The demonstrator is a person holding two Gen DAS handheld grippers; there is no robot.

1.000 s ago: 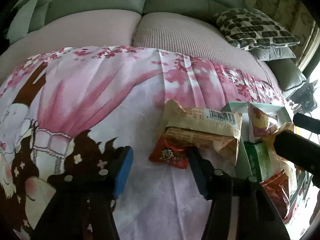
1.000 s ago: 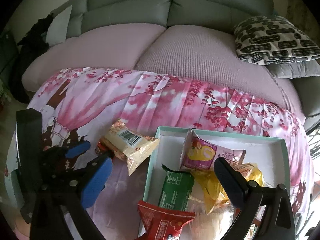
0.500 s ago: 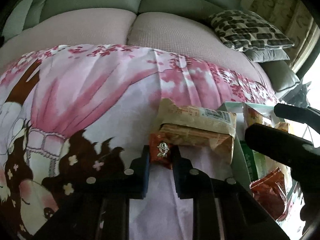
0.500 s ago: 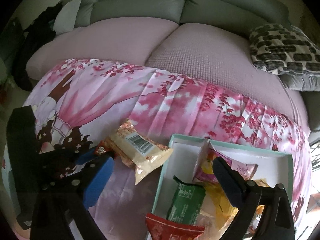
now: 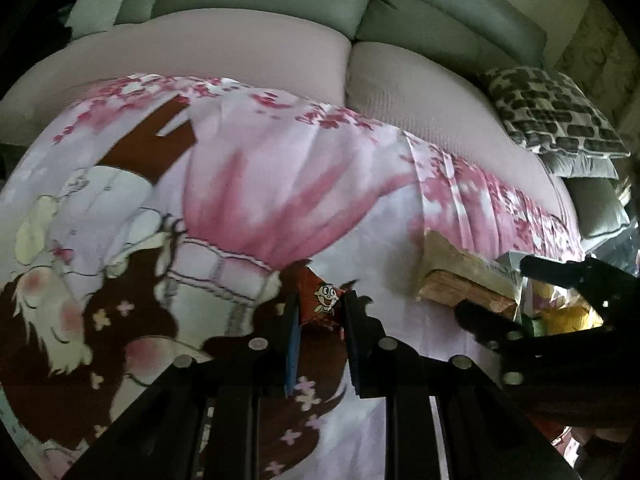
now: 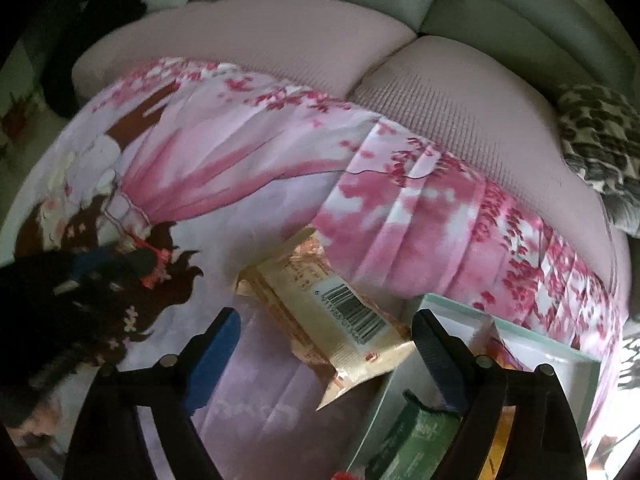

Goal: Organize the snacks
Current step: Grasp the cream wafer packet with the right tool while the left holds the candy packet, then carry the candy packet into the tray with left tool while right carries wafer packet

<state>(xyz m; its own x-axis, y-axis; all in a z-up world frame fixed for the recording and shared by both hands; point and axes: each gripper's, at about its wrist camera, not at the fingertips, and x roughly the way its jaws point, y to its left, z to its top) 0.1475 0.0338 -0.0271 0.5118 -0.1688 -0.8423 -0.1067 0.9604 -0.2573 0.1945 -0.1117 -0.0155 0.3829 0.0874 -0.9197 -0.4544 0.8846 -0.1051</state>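
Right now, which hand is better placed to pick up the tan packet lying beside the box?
The right. Its gripper is open with the tan packet lying between its fingers, next to the box. The left gripper is already shut on the red packet, so it is busy.

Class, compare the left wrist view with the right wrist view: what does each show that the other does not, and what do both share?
Only the left wrist view shows the cartoon face on the small red snack packet clamped in the left gripper.

Only the right wrist view shows the barcode on the beige snack pack, lying between the open right gripper's fingers, and the green packet inside the pale green box.

Both show the pink printed cloth, the sofa cushions and the patterned pillow.
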